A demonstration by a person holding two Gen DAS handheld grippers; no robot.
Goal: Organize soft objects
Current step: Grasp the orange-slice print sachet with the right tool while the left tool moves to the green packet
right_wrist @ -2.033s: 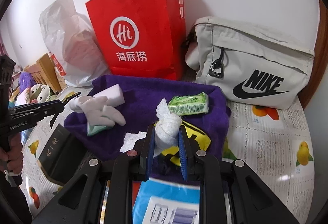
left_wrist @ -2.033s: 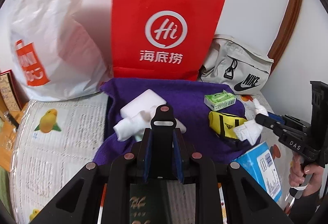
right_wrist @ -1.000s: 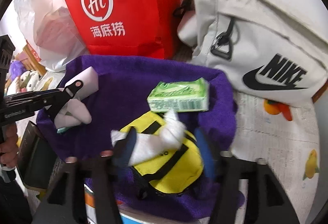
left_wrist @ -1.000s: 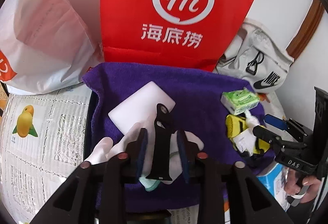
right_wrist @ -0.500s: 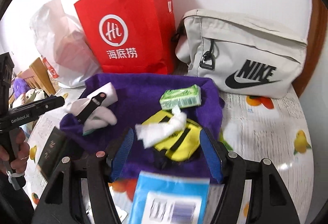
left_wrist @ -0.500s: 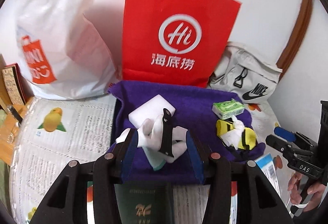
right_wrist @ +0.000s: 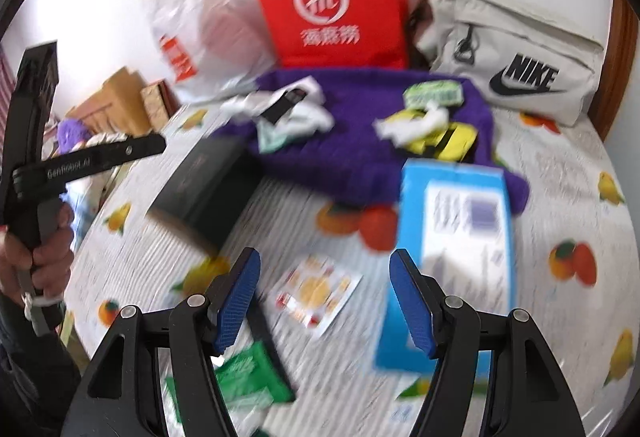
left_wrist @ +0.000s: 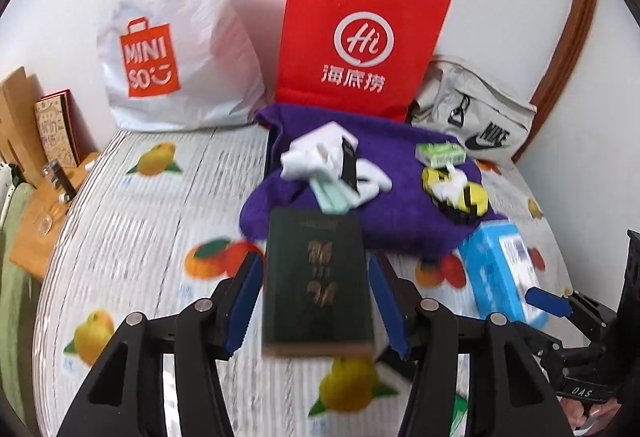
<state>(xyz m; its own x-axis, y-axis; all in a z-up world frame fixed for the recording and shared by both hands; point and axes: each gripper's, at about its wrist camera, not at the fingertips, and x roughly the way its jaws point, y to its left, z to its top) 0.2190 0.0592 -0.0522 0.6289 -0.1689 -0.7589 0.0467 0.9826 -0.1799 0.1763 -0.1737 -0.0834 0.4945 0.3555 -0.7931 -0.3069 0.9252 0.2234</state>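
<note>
Purple towel sits mid-desk by the red paper bag, carrying the soft stuff: white socks with a black strap on the left, tissue pack and yellow pouch with a white wad on the right. Left gripper has just been opening, jaws apart over the dark green book (nothing pinched). Right gripper gapes wide over the fruit-print desk, empty too.
</note>
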